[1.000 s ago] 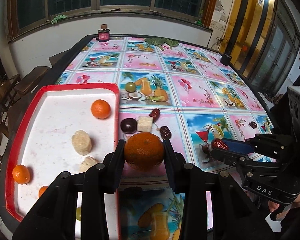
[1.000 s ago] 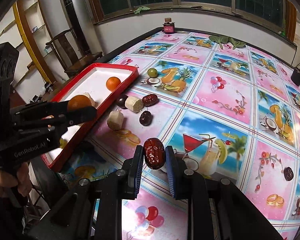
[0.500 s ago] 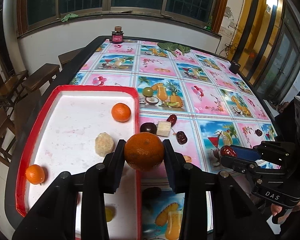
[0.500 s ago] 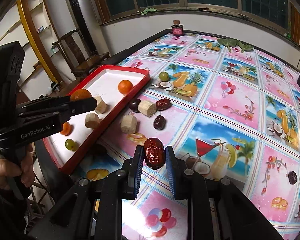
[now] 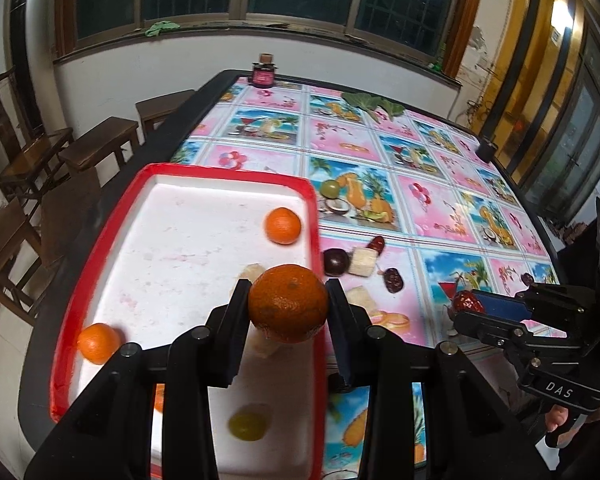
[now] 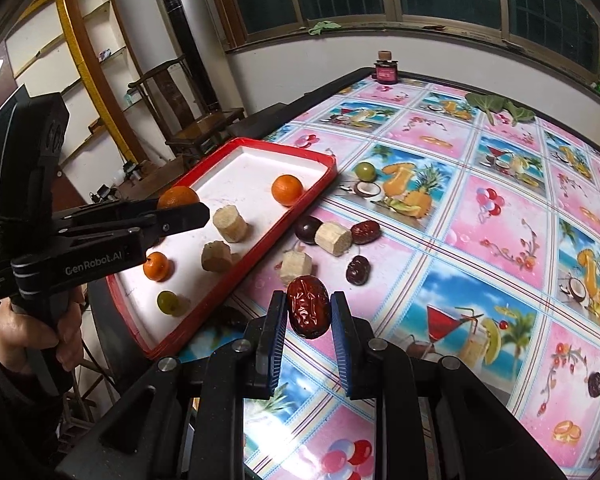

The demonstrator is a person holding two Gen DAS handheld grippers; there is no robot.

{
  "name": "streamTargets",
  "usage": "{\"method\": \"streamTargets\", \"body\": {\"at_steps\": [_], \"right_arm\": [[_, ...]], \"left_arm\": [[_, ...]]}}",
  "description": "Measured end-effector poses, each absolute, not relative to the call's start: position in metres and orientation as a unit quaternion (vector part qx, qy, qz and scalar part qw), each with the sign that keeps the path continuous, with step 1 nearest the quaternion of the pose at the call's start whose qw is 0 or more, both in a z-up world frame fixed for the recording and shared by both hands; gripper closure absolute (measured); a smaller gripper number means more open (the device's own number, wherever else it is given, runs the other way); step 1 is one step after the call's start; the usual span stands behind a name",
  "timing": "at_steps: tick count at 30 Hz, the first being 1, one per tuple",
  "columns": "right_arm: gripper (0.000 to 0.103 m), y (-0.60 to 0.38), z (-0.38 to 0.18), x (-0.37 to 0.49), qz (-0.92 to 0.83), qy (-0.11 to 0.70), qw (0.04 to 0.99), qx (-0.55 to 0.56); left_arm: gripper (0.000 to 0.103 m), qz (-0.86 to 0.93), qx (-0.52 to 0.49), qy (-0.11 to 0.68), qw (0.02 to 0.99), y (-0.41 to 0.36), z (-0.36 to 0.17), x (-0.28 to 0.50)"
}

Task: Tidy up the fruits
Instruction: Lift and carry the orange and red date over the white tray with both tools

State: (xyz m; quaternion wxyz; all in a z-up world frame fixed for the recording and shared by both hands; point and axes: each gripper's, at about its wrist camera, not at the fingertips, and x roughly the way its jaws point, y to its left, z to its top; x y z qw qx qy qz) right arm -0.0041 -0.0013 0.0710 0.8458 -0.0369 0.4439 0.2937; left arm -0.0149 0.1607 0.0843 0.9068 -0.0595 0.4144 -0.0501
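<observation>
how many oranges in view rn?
3. One orange held in the left gripper over the red tray; one at the tray's far right; one by its left rim. A possible fourth is hidden behind the gripper.

The far left of the tray (image 5: 204,240) lies bare, while cane chunks (image 6: 230,224) crowd its near right.
</observation>
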Motion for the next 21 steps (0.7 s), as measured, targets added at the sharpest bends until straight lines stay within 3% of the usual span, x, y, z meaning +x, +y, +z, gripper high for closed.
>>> {"method": "streamTargets", "body": {"at_steps": [21], "right_arm": [[0.081, 0.064, 0.074, 0.044, 0.374, 0.437, 0.817, -0.027]], "left_arm": [[0.068, 0.021, -0.098, 0.425, 0.899, 0.244, 0.071, 0.01]]}}
